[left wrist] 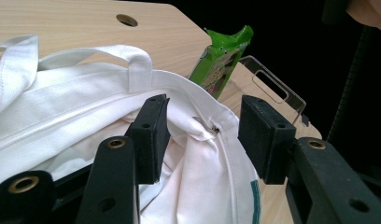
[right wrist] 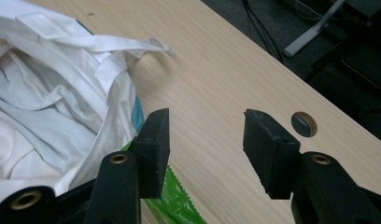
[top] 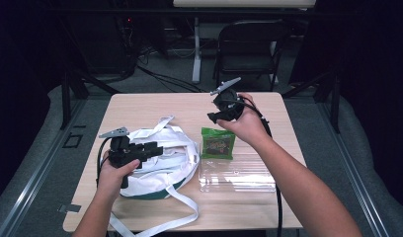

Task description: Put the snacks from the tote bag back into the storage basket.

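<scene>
- Dark room surrounds a light wooden table point(top: 140, 106), and a folding chair point(top: 249, 47) stands beyond its far edge at 12 o'clock.
- Left gripper point(left wrist: 202, 135) has its jaws apart over the mouth of the white bag point(left wrist: 86, 121); the bag's hem with a small metal zipper piece lies between the pads, but I cannot tell if one pad presses the cloth.
- In the high view the left gripper point(top: 152, 149) lies over the bag point(top: 175, 163) at about 8 o'clock on the table, and the person's hand covers a part of the bag's near side.
- Right gripper point(right wrist: 205, 149) is released, with nothing but bare table between its pads; in the high view it point(top: 217, 117) is raised at about 1 o'clock from the bag.
- Green snack packet point(top: 218, 143) lies just right of the bag; in the right gripper view its corner point(right wrist: 172, 203) is cut off behind the left jaw.
- Clear plastic tray point(top: 236, 175) is hard to see in the high view; the left gripper view shows its handle slot point(left wrist: 272, 86) plainly.
- Round hole point(right wrist: 304, 124) in the table shows in both gripper views.
</scene>
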### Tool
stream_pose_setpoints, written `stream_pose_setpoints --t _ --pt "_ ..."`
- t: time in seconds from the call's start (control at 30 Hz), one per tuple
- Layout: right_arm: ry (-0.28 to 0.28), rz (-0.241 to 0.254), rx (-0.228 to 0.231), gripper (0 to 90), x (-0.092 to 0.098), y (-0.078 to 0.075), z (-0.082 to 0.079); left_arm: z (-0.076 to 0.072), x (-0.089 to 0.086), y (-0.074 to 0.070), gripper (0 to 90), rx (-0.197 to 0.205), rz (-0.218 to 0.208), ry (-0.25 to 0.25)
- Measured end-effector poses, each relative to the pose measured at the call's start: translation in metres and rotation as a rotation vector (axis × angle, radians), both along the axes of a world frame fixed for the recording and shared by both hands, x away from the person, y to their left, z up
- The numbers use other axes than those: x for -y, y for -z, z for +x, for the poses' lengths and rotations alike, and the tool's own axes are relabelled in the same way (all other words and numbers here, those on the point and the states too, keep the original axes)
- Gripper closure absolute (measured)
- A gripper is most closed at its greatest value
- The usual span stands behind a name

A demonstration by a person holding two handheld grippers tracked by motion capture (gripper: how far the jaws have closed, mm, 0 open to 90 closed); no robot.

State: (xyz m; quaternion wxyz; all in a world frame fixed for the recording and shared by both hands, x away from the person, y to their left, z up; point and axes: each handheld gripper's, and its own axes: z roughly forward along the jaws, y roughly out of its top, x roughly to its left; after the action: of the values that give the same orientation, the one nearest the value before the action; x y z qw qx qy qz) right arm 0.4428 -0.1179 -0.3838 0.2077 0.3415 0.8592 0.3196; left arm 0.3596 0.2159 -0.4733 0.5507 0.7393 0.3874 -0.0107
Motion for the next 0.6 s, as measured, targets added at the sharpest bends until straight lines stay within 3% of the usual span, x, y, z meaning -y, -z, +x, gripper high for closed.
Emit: stream_pose_setpoints --t 0.23,0.6 --pt "0.008 0.003 -0.004 51.2 0.002 -0.001 -0.002 0.001 0.001 0.001 52.3 -0.005 0.002 0.001" --pt "0.051 0.050 -0.001 51.2 0.019 -0.002 -0.007 0.001 0.002 0.000 52.3 0.002 0.009 -0.002"
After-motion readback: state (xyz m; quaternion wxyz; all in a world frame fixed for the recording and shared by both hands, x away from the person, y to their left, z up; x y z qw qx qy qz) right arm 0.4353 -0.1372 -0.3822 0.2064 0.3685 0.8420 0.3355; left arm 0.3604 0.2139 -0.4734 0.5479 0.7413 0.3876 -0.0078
